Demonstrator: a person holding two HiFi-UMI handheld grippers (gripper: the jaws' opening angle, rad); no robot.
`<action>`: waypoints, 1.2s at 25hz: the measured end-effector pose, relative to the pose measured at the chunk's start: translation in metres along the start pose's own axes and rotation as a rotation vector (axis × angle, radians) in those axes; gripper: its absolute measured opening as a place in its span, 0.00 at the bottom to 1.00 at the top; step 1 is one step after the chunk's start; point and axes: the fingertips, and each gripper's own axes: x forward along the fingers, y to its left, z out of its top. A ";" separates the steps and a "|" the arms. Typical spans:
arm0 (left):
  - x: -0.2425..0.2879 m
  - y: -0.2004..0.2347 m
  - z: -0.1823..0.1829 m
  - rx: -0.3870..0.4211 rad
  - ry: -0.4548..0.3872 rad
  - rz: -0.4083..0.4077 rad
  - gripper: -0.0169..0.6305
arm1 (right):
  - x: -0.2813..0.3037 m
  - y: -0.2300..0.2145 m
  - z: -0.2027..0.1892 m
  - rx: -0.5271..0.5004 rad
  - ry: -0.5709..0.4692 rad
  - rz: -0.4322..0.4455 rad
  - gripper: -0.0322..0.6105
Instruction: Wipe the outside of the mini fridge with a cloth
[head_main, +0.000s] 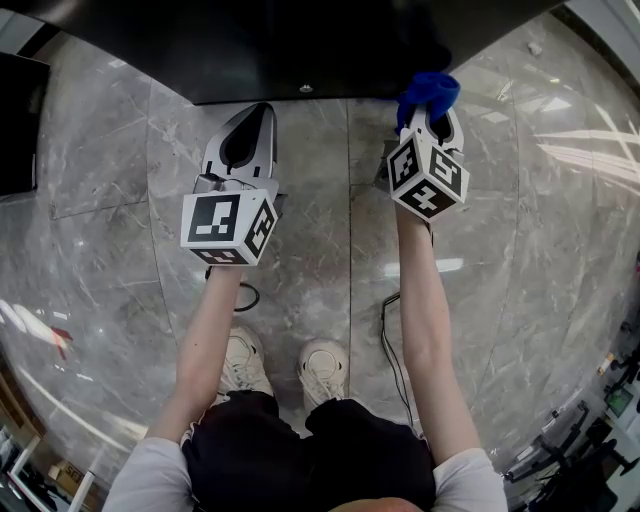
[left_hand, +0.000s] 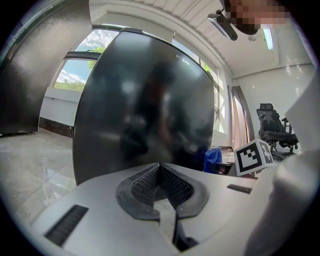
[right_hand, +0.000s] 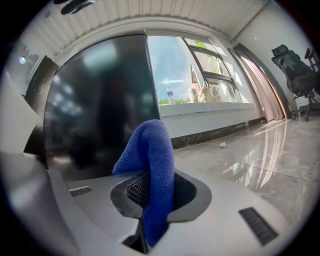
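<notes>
Pinching the blue cloth (right_hand: 150, 150) tight between its jaws, the right gripper (head_main: 432, 125) faces the black mini fridge (right_hand: 90, 100) just ahead, while the left gripper (left_hand: 161, 172) alongside is closed on nothing.

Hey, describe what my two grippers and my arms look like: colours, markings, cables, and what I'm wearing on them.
The left gripper and right gripper share pale grey, tapering shells with dark mesh-textured pads. Each carries a white cube printed with black square markers. A thin black cable runs beside each arm. The arms are bare below short white sleeves.
</notes>
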 end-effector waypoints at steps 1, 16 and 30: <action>0.000 0.000 0.000 0.000 0.000 0.001 0.03 | 0.000 -0.001 0.000 -0.003 -0.001 -0.001 0.17; -0.001 -0.002 0.001 -0.003 -0.010 -0.007 0.03 | 0.008 -0.037 -0.002 0.046 0.017 -0.091 0.17; -0.022 0.005 0.026 -0.012 -0.059 0.018 0.03 | -0.050 -0.005 0.023 0.096 -0.038 -0.022 0.17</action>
